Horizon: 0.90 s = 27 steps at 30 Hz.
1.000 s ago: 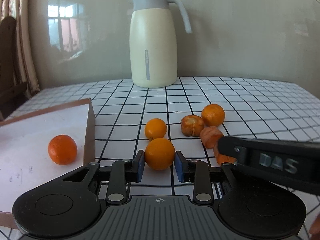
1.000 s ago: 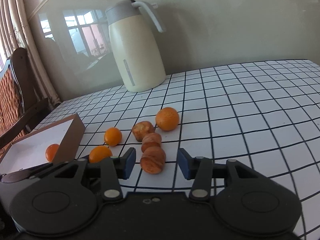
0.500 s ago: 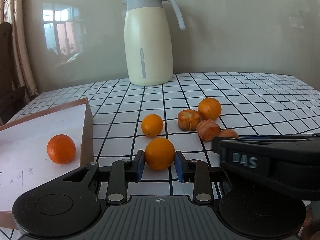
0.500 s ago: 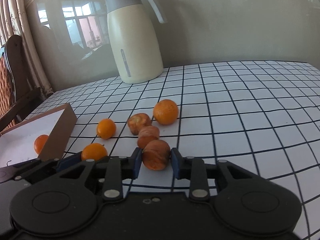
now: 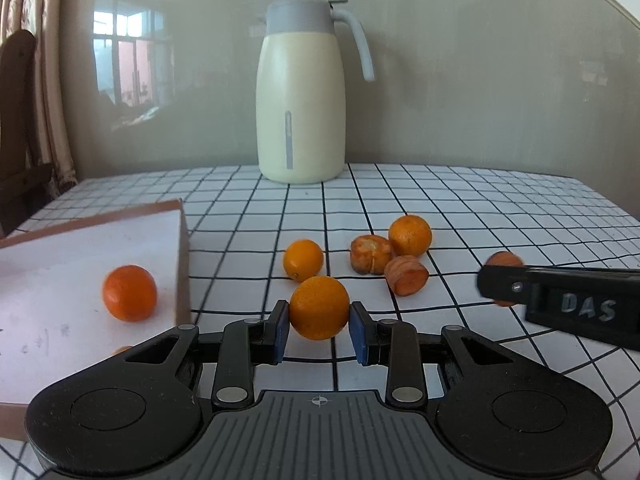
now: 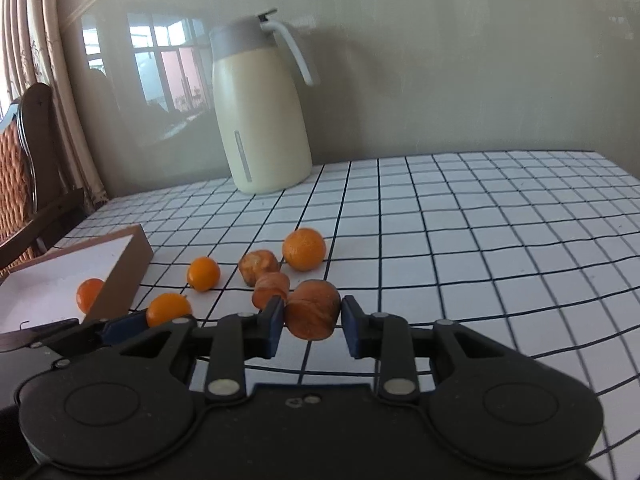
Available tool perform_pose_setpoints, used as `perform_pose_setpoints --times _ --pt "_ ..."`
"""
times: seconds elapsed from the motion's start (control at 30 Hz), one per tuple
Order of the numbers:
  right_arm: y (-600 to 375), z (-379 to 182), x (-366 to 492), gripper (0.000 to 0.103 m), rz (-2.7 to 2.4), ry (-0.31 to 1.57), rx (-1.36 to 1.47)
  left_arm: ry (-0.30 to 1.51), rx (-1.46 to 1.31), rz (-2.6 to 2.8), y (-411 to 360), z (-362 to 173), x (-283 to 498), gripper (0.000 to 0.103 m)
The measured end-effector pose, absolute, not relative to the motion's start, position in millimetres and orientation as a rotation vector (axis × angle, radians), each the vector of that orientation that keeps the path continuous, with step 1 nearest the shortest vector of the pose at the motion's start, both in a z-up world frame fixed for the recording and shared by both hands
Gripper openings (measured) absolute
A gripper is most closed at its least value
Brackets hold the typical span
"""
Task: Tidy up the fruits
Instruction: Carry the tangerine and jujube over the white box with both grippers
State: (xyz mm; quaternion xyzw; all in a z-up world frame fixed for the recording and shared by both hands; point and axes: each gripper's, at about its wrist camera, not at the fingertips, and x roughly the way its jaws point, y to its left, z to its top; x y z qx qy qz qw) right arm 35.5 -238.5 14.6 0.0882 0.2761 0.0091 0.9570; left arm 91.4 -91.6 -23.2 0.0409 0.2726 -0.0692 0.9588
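My left gripper [image 5: 319,320] is shut on a round orange [image 5: 319,307], held just above the checked tablecloth. My right gripper [image 6: 310,320] is shut on a reddish-brown fruit piece [image 6: 311,314], its blue pads pressing both sides. In the left wrist view a right finger [image 5: 560,304] crosses the right side and hides most of that piece. A cardboard box [image 5: 182,264] with a white floor lies at the left and holds one orange [image 5: 129,293]. Two loose oranges [image 5: 303,260] [image 5: 410,235] and two more brown pieces [image 5: 370,253] [image 5: 406,274] lie on the cloth between the grippers and the jug.
A tall cream jug [image 5: 301,92] with a grey lid stands at the back by the wall. A wooden chair [image 6: 24,168] and curtains are beyond the table's left edge. The checked cloth [image 6: 480,240] stretches bare to the right.
My right gripper's jaws closed onto the reddish-brown piece and raised it a little off the cloth. The left gripper kept its hold on the orange and barely moved.
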Motion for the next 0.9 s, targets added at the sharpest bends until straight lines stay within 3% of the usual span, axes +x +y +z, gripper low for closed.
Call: perform_pose_setpoints --times 0.9 --pt "-172.7 39.8 -10.1 0.023 0.274 0.5 0.118 0.453 0.089 -0.111 -24.0 14.4 2.3 0.032"
